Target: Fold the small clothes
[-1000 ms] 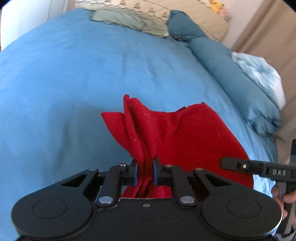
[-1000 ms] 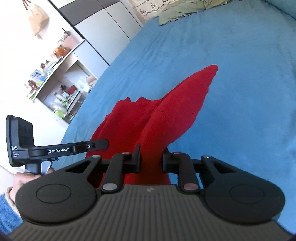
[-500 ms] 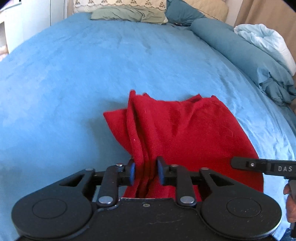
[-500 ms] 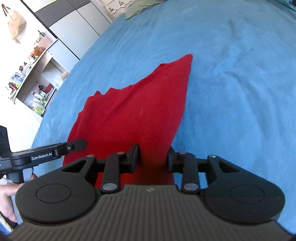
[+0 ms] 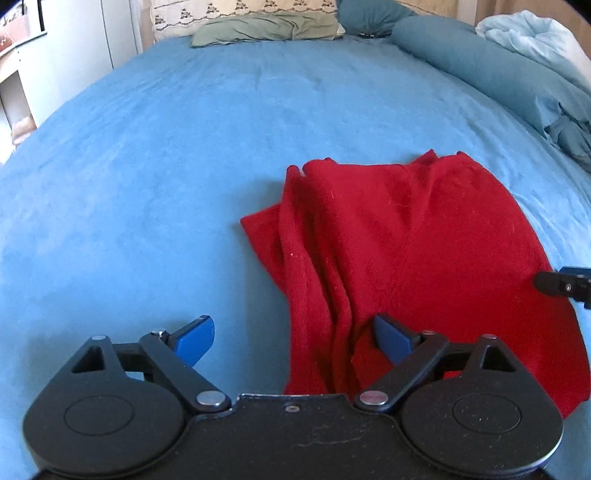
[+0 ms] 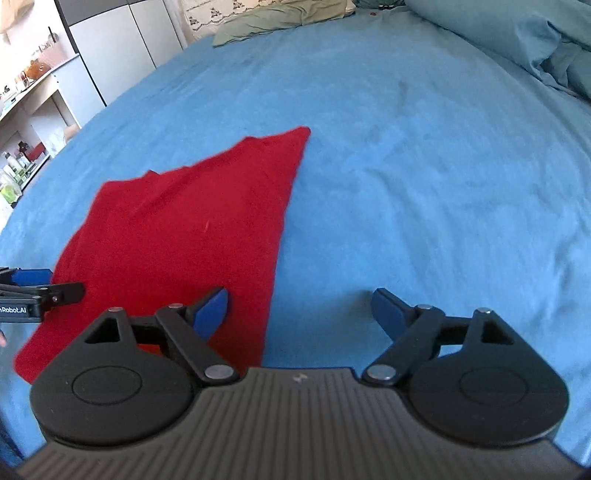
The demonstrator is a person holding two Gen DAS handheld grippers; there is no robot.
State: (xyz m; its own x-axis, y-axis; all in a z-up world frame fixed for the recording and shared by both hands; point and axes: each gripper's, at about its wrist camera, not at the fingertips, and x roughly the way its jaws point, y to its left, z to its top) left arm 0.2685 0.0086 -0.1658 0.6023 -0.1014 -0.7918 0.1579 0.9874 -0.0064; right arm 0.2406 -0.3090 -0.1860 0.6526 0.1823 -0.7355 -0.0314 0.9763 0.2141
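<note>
A red cloth (image 5: 410, 251) lies folded on the blue bed (image 5: 147, 166), with bunched ridges along its left side. My left gripper (image 5: 295, 338) is open over the cloth's near left corner and holds nothing. In the right wrist view the red cloth (image 6: 177, 236) lies flat at the left. My right gripper (image 6: 299, 312) is open over its near right edge and holds nothing. The left gripper's tip (image 6: 40, 291) shows at that view's left edge. The right gripper's tip (image 5: 565, 284) shows at the left wrist view's right edge.
Pillows (image 5: 266, 26) lie at the head of the bed. A rolled teal duvet (image 5: 498, 70) and a pale blue blanket (image 5: 535, 37) run along the right side. White cabinets and shelves (image 6: 44, 88) with small items stand left of the bed.
Both grippers have opened and let go of the red cloth. The cloth has dropped from hanging bunched between them to lying flat on the bed.
</note>
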